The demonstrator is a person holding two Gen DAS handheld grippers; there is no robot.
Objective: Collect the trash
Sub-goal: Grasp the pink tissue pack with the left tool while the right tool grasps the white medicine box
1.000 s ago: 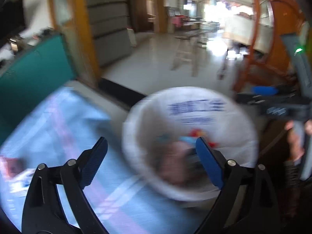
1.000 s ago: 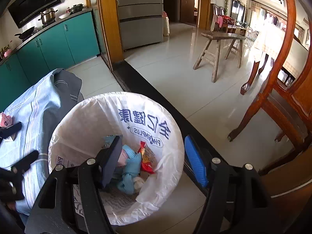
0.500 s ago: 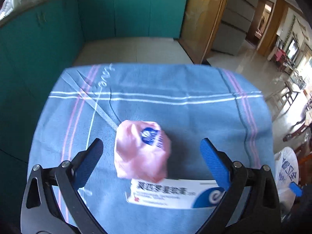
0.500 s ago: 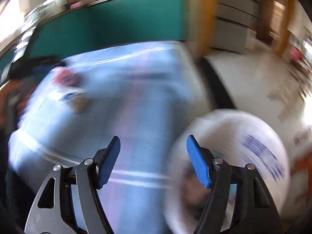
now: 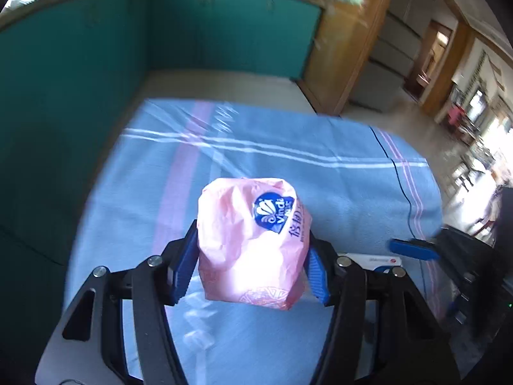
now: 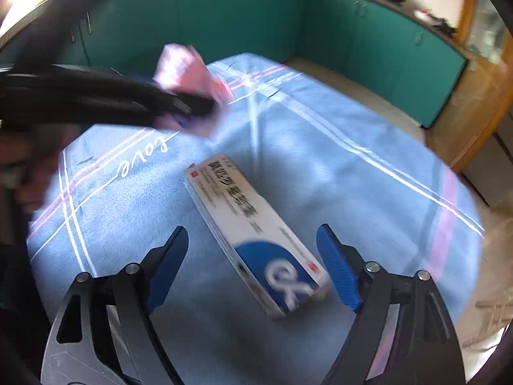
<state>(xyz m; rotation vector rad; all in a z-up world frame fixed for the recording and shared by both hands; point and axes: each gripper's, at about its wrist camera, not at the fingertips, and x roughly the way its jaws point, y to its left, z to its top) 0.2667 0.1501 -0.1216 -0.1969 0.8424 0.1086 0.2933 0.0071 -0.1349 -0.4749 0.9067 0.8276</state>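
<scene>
My left gripper (image 5: 250, 268) is shut on a pink tissue pack (image 5: 253, 240) with a blue Vinda logo and holds it above the blue cloth (image 5: 272, 160). The pack also shows in the right wrist view (image 6: 189, 70), blurred, at the end of the left gripper's dark fingers (image 6: 179, 104). My right gripper (image 6: 255, 266) is open, its blue pads on either side of a long white and blue medicine box (image 6: 253, 231) that lies on the cloth (image 6: 352, 173). A corner of that box (image 5: 381, 260) shows in the left wrist view.
Teal cabinets (image 5: 192, 29) run behind and left of the cloth-covered table. A wooden door frame (image 5: 346, 48) and a hallway lie to the right. The right gripper's blue fingertip (image 5: 413, 245) enters the left wrist view at the right edge.
My left gripper has shut on the pink tissue pack and lifted it off the cloth. My right gripper has swung from the bin to the table and now straddles the medicine box.
</scene>
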